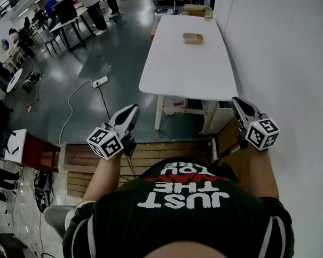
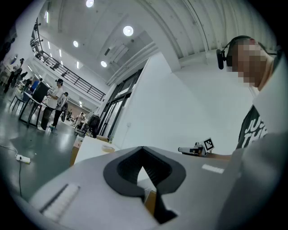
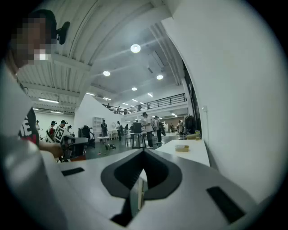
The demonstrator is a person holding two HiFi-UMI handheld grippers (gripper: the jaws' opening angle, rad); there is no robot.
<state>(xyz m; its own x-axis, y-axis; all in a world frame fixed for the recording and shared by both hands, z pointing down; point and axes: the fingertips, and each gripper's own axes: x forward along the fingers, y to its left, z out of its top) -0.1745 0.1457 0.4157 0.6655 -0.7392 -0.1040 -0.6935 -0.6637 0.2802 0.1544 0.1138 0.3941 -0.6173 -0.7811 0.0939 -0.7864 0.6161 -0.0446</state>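
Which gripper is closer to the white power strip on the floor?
Left. The left gripper is held above the floor, a little right of the power strip. The right gripper is farther right, beside the wall.

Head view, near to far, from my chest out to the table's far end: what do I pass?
Wooden slat platform → left gripper and right gripper, about level → white table → flat yellowish container → small jar at the far end.
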